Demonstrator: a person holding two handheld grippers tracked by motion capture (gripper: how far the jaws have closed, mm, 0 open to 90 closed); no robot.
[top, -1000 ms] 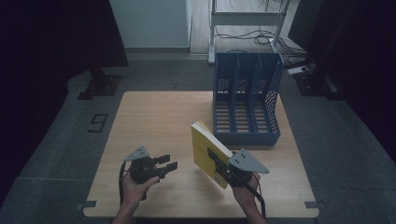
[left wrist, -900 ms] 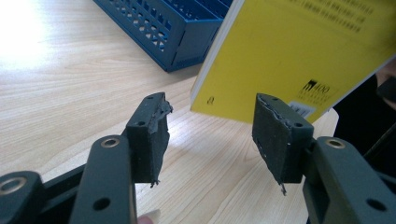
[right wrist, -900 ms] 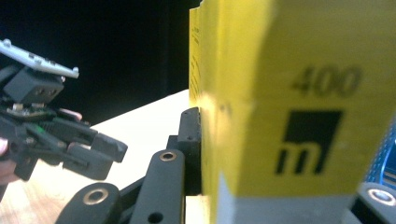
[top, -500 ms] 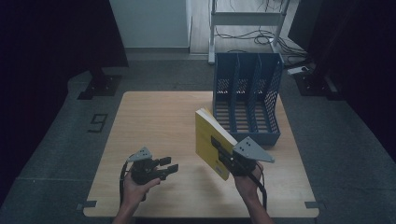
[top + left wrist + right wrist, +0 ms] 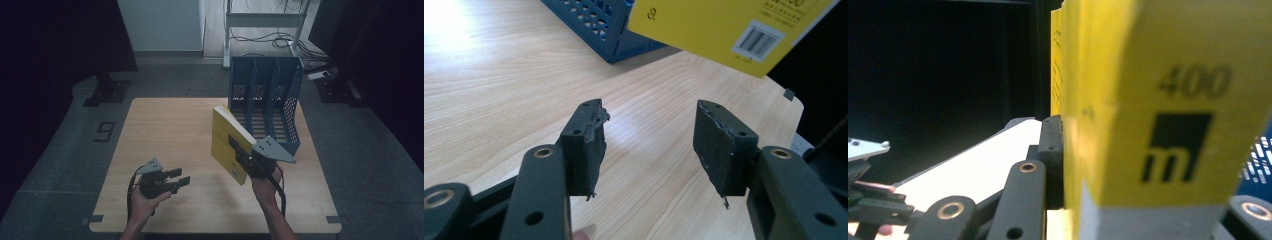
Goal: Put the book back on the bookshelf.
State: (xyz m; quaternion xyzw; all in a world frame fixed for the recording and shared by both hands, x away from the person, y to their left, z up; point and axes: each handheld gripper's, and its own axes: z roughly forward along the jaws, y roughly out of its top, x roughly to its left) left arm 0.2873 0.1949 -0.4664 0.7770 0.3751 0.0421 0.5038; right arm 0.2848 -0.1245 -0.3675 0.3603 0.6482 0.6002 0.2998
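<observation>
Right tool clamped on a yellow book, jaws pressing both covers near the spine, book held upright and tilted, off the counter, just in front of the blue rack. Left tool spread apart, nothing between the pads, hovering over the near left of the counter, well apart from the book. Rack with three slots, standing at the far right edge, nothing seen inside. Wooden counter on grey floor; dark surroundings, metal shelf frame with cables behind.
</observation>
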